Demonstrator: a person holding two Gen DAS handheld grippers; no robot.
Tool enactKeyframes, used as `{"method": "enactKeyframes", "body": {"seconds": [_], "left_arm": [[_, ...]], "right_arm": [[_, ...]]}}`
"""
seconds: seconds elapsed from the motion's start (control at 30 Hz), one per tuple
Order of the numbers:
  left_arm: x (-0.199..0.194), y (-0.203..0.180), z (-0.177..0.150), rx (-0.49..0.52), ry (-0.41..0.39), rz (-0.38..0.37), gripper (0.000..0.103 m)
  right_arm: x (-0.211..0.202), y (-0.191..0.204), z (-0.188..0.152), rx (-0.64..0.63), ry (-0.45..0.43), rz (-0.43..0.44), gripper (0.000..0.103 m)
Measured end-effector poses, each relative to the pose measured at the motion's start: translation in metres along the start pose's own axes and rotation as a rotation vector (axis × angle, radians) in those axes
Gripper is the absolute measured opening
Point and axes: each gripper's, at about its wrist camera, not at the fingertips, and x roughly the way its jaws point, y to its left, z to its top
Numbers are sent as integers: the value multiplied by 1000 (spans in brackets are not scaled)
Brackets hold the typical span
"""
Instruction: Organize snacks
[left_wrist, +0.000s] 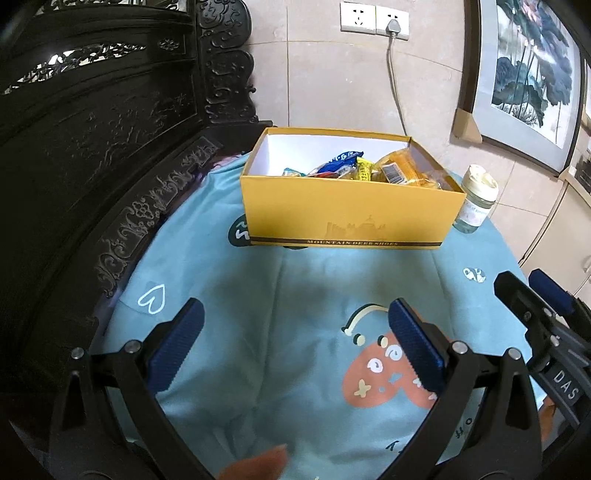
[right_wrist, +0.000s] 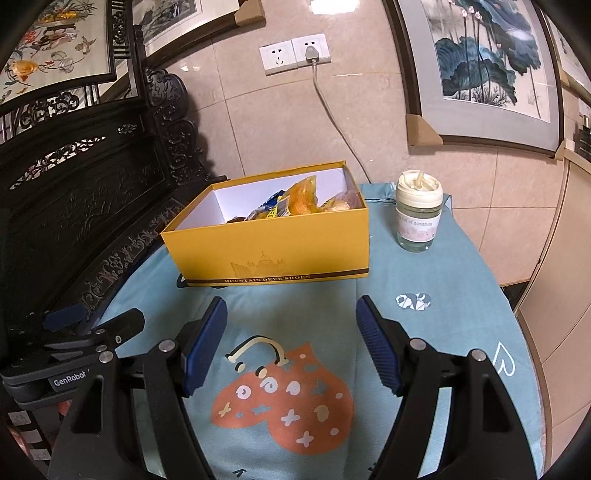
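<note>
The snacks are lying piled inside the yellow box, which is sitting at the far side of the blue cloth, just beside a jar. Both the left gripper and the right gripper are being held wide apart above the cloth, with nothing being gripped. No loose snack is being seen outside the box, though its far corner is partly hidden, so any next reach is best being made slowly, straight over the near wall, well away from the jar.

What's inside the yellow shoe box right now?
The yellow shoe box holds wrapped snacks piled toward its right end: orange, yellow and blue packets. Its left end shows bare white wall. The near wall hides whatever lies underneath.
</note>
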Motion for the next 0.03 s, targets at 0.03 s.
{"method": "enactKeyframes", "body": {"seconds": [0.03], "left_arm": [[0, 0, 0, 0, 0, 1, 101]], "right_arm": [[0, 0, 0, 1, -1, -2, 74]]}}
